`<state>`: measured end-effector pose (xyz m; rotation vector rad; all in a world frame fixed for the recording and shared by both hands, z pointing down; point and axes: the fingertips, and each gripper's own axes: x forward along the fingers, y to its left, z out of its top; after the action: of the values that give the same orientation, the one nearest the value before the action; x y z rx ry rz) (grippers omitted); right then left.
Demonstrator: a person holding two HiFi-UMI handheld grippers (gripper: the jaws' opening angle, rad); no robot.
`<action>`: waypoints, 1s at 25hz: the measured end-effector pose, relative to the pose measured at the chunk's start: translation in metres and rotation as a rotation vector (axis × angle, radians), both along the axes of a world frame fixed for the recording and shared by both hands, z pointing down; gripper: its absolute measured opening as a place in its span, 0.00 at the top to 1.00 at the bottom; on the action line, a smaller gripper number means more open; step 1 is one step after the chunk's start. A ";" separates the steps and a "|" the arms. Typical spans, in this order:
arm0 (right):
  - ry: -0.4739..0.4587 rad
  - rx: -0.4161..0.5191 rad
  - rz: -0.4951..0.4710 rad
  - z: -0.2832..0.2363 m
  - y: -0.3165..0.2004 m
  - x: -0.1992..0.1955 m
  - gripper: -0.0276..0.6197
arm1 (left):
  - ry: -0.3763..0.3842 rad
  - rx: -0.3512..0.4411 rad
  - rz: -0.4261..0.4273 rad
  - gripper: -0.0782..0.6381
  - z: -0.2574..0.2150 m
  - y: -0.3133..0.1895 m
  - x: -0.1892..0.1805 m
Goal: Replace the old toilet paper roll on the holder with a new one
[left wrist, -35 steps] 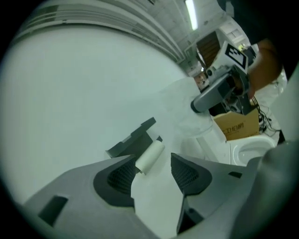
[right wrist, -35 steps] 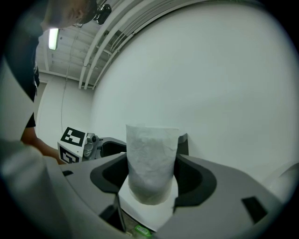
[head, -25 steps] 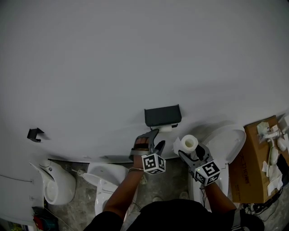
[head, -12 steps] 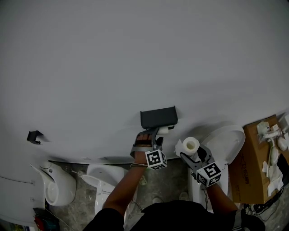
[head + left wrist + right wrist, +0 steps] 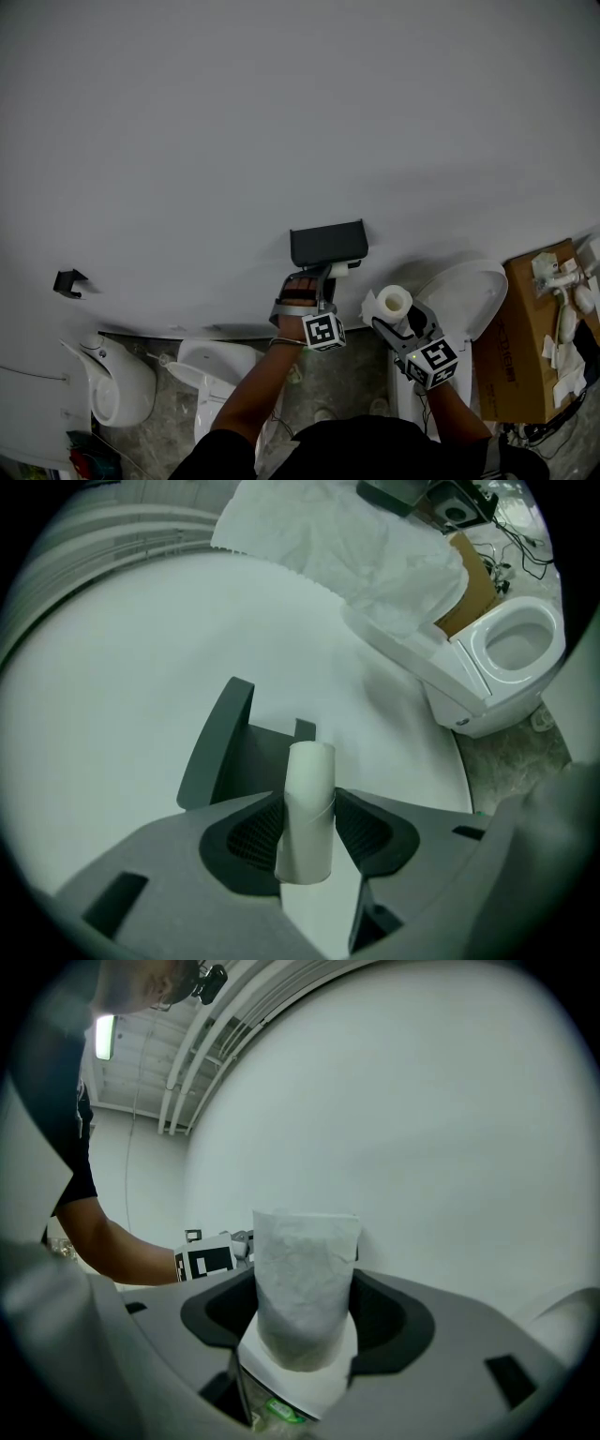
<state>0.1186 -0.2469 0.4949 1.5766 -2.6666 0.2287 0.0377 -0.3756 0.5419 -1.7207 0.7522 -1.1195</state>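
A dark holder [image 5: 327,244] is fixed to the white wall, and the old roll [image 5: 339,270], a bare white tube, sticks out beneath it. My left gripper [image 5: 326,275] reaches up under the holder. In the left gripper view its jaws are closing, with both pads against the old roll [image 5: 307,808] just in front of the holder [image 5: 220,752]. To the right, clear of the holder, my right gripper [image 5: 398,319] is shut on the new toilet paper roll [image 5: 394,302]. In the right gripper view the full roll [image 5: 305,1288] stands upright between the jaws.
A white toilet [image 5: 469,295] stands right of the holder, with a cardboard box [image 5: 530,337] of small parts beside it. A urinal [image 5: 112,380] and another white fixture [image 5: 220,370] sit lower left. A small black bracket [image 5: 67,281] is on the wall far left.
My left gripper moved up to the holder and its jaws closed in around the old tube. The right gripper and the new roll stayed where they were.
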 end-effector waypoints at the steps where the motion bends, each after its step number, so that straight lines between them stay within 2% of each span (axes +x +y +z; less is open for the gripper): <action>1: 0.001 0.000 0.001 0.000 0.000 0.000 0.51 | -0.001 0.002 0.001 0.66 0.000 0.000 0.000; 12: -0.010 -0.014 0.029 0.006 0.002 0.002 0.51 | 0.008 0.022 0.006 0.66 -0.002 0.000 0.005; 25: -0.009 -0.034 0.099 0.012 0.015 0.037 0.51 | -0.015 0.045 0.089 0.66 0.000 0.007 0.057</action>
<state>0.1553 -0.2320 0.5066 1.7030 -2.5794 0.2838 0.0946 -0.3684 0.5416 -1.6897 0.6794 -1.0462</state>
